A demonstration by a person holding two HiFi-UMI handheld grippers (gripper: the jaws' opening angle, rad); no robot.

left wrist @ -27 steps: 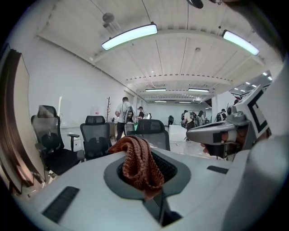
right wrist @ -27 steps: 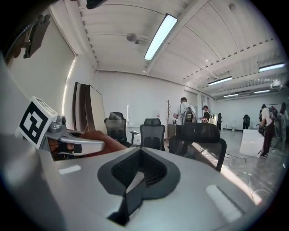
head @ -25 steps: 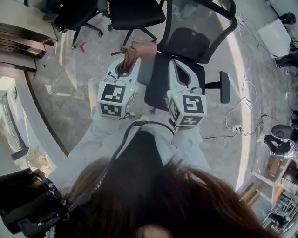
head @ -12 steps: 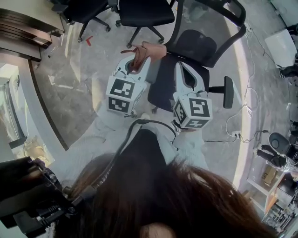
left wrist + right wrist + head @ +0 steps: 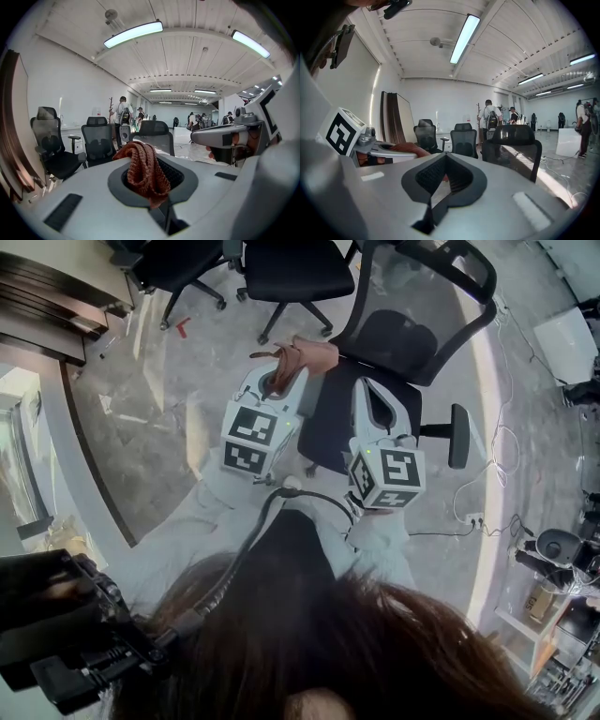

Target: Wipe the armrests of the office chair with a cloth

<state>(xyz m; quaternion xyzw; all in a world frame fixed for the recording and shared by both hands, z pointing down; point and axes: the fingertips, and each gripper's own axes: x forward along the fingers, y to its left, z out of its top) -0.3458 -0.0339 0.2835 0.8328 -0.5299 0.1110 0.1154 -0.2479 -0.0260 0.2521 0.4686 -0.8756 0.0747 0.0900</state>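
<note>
Left gripper (image 5: 279, 379) is still clenching the cloth (image 5: 309, 354); right gripper (image 5: 370, 390) is staying closed, empty; the right armrest (image 5: 457, 437) is awaiting wiping.

A spare black chair (image 5: 298, 263) is seen at 12 o'clock in the head view, and another black chair (image 5: 173, 261) at 11 o'clock. Both are set on a shiny grey floor (image 5: 159, 427). A small red thing (image 5: 181, 325) is left on it at 11 o'clock. Thin wires (image 5: 502, 442) are spread out at 3 o'clock. In the left gripper view, long lamps (image 5: 133, 33) are lit overhead.
</note>
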